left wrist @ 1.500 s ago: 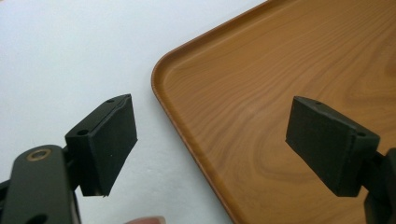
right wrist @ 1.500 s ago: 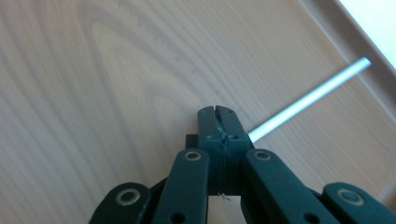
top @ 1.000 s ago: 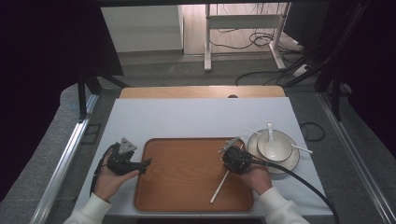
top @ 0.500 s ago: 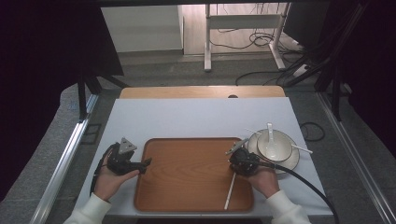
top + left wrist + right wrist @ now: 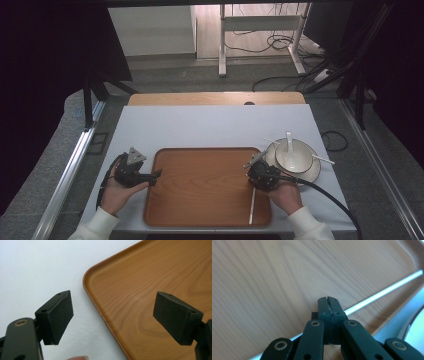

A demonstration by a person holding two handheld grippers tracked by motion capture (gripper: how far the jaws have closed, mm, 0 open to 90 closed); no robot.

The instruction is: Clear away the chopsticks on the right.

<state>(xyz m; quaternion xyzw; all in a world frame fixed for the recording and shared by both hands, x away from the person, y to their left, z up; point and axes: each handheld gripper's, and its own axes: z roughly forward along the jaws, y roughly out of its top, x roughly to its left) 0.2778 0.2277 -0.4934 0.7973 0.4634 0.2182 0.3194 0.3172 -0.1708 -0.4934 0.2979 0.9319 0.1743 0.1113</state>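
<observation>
A brown wooden tray (image 5: 200,175) lies on the white table in front of me. My right gripper (image 5: 256,186) hovers over the tray's right side, shut on a thin white chopstick (image 5: 252,206) that runs toward the tray's near edge. In the right gripper view the jaws (image 5: 329,300) are pressed together on the chopstick (image 5: 384,291), which slants across the tray floor (image 5: 262,277). My left gripper (image 5: 152,175) rests at the tray's left edge, open and holding nothing. The left gripper view shows its pads (image 5: 58,315) wide apart over the tray's corner (image 5: 150,277).
Right of the tray stands a white plate (image 5: 311,175) bearing a white bowl (image 5: 295,156) with a spoon (image 5: 289,140) in it. A second white chopstick (image 5: 324,159) lies across the plate's rim. White table surface (image 5: 210,125) stretches beyond the tray.
The right gripper has shifted slightly toward the tray's right edge. The chopstick in it has swung from a slant to nearly straight toward me. The left hand stays put.
</observation>
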